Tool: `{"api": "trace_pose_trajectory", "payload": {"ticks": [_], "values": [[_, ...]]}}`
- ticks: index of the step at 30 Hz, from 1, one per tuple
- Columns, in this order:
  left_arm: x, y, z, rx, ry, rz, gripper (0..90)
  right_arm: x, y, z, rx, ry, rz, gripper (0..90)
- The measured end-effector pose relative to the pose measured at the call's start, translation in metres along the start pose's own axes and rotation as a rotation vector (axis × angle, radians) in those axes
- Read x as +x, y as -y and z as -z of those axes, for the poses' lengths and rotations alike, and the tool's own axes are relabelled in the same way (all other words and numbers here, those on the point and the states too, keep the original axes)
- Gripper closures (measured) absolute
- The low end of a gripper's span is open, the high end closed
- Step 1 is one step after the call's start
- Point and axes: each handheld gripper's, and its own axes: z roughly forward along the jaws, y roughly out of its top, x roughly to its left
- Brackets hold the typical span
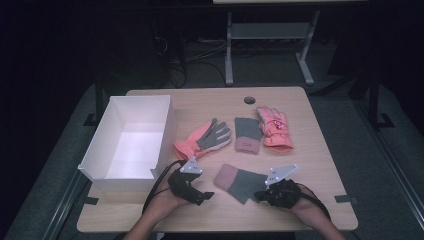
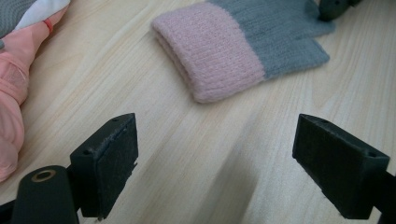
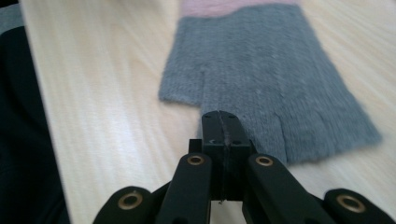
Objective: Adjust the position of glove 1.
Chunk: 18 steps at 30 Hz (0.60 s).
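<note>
Box on desk holds nothing; I judge the job as packing gloves, w/ none in yet. Four lie out. Nearest glove is nipped at its grey end by right gripper, fingers closed. Left gripper fingers gape, nothing held.

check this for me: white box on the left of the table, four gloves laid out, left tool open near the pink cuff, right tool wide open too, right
One thing is off: the right tool is shut, its jaws pressed together at the grey end of the knit glove, as the right gripper view shows. The white box, four gloves and the open left tool are as you say.
</note>
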Motion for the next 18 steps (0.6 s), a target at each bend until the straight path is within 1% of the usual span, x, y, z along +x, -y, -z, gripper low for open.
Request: {"api": "trace_pose_trajectory", "payload": {"ticks": [2,3,8,9,10,12,14,16,17,18], "values": [[0.001,-0.001,0.0,0.003,0.001,-0.011,13.8,-0.005,0.001,0.002,0.0,0.01,-0.022,90.0],[0.0,-0.001,0.0,-0.004,0.003,-0.006,13.8,-0.008,0.002,0.003,-0.001,0.02,-0.028,90.0],[-0.001,-0.001,-0.002,-0.003,0.006,-0.001,13.8,-0.027,0.002,0.008,0.0,0.075,-0.065,90.0],[-0.002,-0.001,-0.002,-0.001,0.007,-0.003,13.8,-0.031,0.002,0.008,0.001,0.084,-0.076,90.0],[-0.001,-0.001,-0.002,0.011,0.009,-0.015,13.8,-0.036,0.002,0.009,-0.003,0.095,-0.078,90.0],[-0.001,-0.001,-0.002,0.014,0.009,-0.016,13.8,-0.043,0.001,0.01,-0.002,0.115,-0.094,90.0],[-0.001,-0.001,-0.002,0.01,0.011,-0.014,13.8,-0.049,0.001,0.011,-0.006,0.134,-0.11,90.0],[-0.001,-0.001,-0.001,0.009,0.013,-0.014,13.8,-0.054,0.001,0.011,-0.013,0.142,-0.132,90.0],[-0.001,-0.001,-0.001,0.008,0.012,-0.014,13.8,-0.057,0.001,0.011,-0.012,0.154,-0.135,90.0],[-0.002,-0.001,-0.002,-0.001,0.013,-0.002,13.8,-0.059,0.0,0.011,-0.01,0.168,-0.14,90.0]]}}
